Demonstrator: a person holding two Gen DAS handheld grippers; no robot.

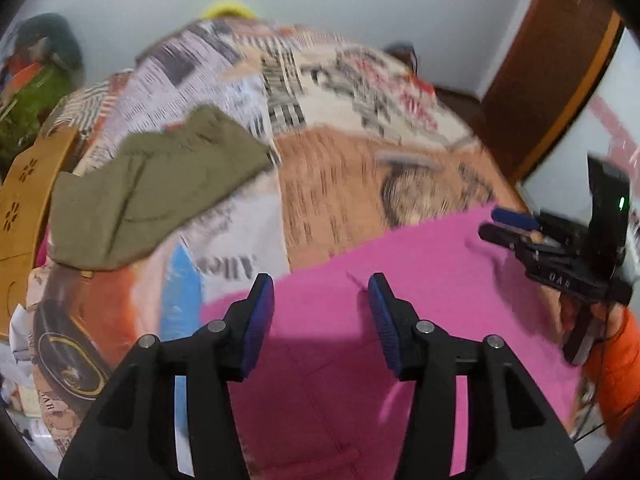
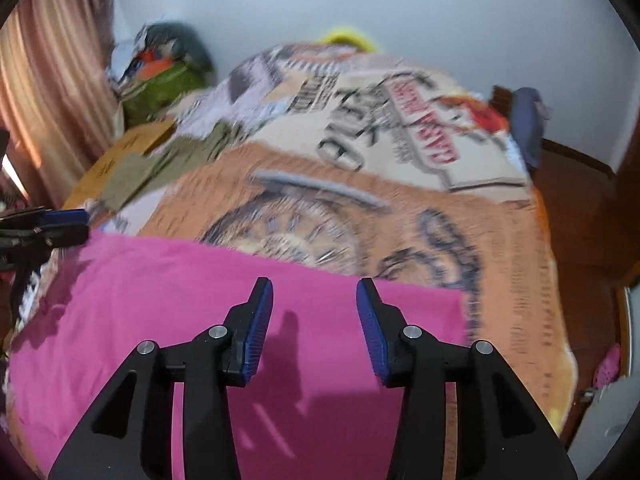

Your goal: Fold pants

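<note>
Right under our noses is the left gripper (image 1: 321, 294), blue pads (image 1: 260, 320) parted with nothing pinched between them, just hanging over the pink pants (image 1: 420, 280). Same deal with the right gripper (image 2: 315, 300): fingers apart, holding nothing. We see the pants lying flat across the near end of the printed bedspread (image 2: 400, 200), straight far edge. An olive garment (image 1: 160, 188) sits further up the bed, well apart from the pink ones.
</note>
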